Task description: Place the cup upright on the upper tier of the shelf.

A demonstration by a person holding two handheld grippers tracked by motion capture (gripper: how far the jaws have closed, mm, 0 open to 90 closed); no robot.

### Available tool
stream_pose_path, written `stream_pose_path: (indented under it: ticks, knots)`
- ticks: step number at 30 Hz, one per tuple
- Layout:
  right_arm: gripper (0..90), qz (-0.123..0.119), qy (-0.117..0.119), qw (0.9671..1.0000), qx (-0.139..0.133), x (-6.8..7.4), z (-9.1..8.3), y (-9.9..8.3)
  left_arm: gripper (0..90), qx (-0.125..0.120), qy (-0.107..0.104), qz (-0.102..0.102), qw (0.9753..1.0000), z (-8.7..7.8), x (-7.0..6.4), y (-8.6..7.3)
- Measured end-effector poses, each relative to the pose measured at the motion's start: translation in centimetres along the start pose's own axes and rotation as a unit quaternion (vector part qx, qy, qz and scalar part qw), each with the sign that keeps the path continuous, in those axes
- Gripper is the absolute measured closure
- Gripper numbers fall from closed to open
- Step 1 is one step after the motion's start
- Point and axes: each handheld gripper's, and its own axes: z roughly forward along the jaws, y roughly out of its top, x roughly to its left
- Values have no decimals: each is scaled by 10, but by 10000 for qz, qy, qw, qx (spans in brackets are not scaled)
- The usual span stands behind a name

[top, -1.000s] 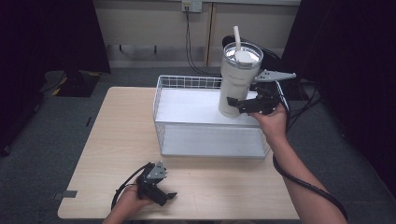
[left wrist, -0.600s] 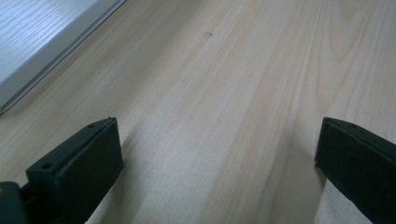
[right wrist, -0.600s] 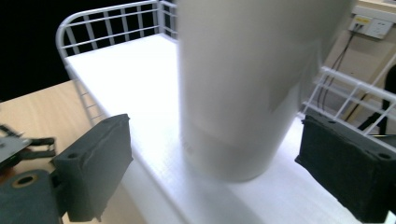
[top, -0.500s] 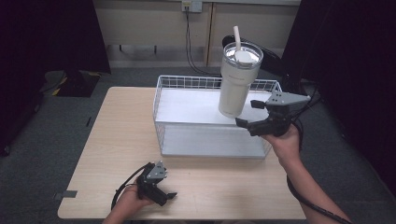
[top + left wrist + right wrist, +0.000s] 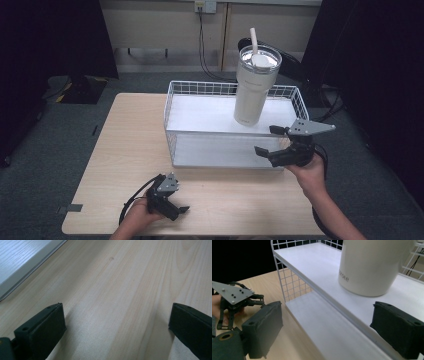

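- The left gripper rests near the tabletop's front edge, jaws wide and empty.
- The cup stands upright on the wire shelf's top board, toward its right end.
- The right gripper hovers at the shelf's front right corner, jaws wide, apart from the cup.

tumbler on rack top shelf, right side; rack on table | right gripper before rack; left gripper near table's front edge

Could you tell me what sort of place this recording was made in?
Probably a lab or studio set up for recording: a bare wooden table on grey carpet, dark curtains at both sides, and a wall socket with cables behind.
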Motion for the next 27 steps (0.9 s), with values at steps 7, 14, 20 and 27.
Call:
stream_pose_path:
  ticks: [7, 14, 20, 27]
  knots:
    - [91, 51, 63, 9999, 84, 5, 2, -21, 0, 1, 0, 2, 10000, 0, 0, 0]
    - [91, 132, 204, 9996, 116, 10, 6, -38, 0, 0, 0, -1, 10000, 0, 0, 0]
    - [92, 151, 308, 9992, 182, 14, 11, -56, 0, 1, 0, 2, 10000, 0, 0, 0]
    - [92, 218, 382, 9986, 281, 17, 18, -77, 1, -1, -1, 0, 10000, 0, 0, 0]
